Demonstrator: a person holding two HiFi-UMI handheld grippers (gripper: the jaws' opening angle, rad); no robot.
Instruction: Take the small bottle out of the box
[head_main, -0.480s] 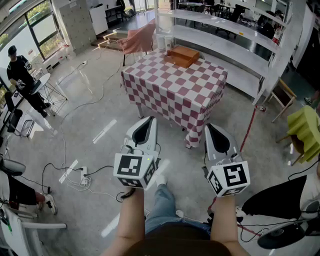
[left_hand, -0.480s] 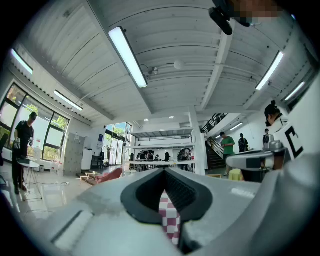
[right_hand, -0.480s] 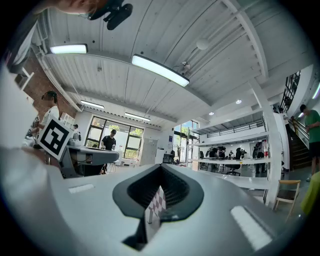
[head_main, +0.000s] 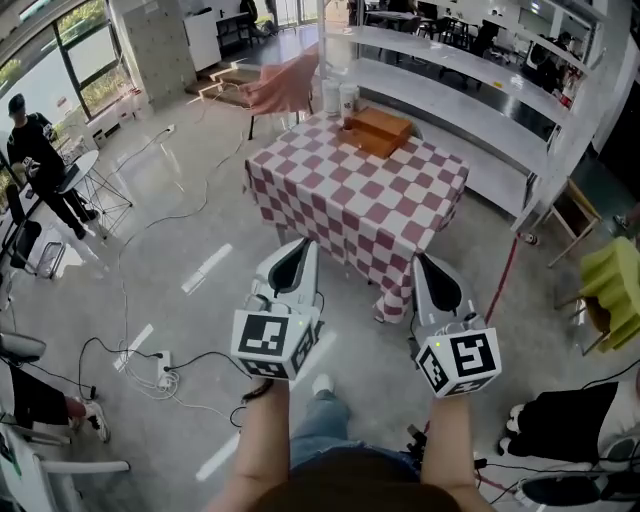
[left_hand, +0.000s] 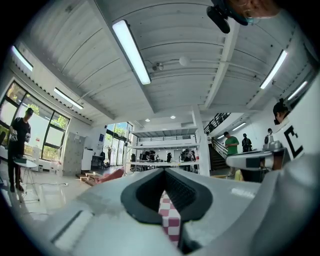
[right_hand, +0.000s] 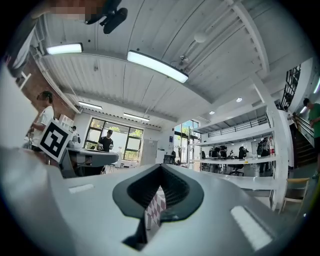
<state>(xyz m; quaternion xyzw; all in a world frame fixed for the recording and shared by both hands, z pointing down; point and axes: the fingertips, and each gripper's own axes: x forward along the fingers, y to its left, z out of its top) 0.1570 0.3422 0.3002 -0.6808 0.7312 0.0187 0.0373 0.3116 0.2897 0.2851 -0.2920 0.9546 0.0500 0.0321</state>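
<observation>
A brown box (head_main: 378, 131) lies at the far end of a table with a red-and-white checked cloth (head_main: 360, 195); no small bottle shows from here. My left gripper (head_main: 303, 246) and right gripper (head_main: 426, 264) are held side by side over the floor, short of the table's near edge, both pointing toward it. Each one's jaws meet at the tips with nothing between them. In the left gripper view only a strip of the checked cloth (left_hand: 169, 220) shows through the jaw window, and the same cloth (right_hand: 154, 210) shows in the right gripper view.
Two white cups (head_main: 338, 98) stand behind the box. A pink chair (head_main: 280, 85) sits beyond the table, a long white shelf unit (head_main: 480, 110) to its right. Cables and a power strip (head_main: 165, 360) lie on the floor at left. A person (head_main: 35, 150) stands far left.
The table sits slightly further right and lower in the head view, so I have stepped a little closer. Both grippers keep the same shut pose side by side.
</observation>
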